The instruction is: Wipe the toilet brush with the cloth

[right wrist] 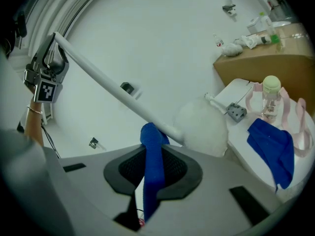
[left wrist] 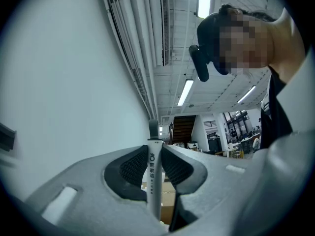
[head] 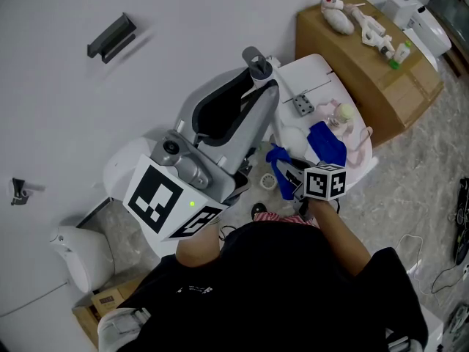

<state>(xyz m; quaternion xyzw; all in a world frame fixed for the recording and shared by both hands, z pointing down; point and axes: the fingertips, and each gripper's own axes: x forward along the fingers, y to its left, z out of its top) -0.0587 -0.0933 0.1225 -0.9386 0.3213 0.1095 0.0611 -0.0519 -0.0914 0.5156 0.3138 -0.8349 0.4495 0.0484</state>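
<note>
Head view: the left gripper (head: 258,75) angles up left of the table (head: 311,75), while the right gripper (head: 287,176) reaches in at the table's near edge. A box (head: 381,72) stands beyond the table.

Left gripper view: the jaws are clenched on the handle (left wrist: 154,181).

Right gripper view: the jaws pinch the cloth (right wrist: 152,171). It touches the handle beside the brush head (right wrist: 202,127) at the table's edge. A bottle (right wrist: 270,95) and a spare cloth (right wrist: 273,144) sit on the table.
</note>
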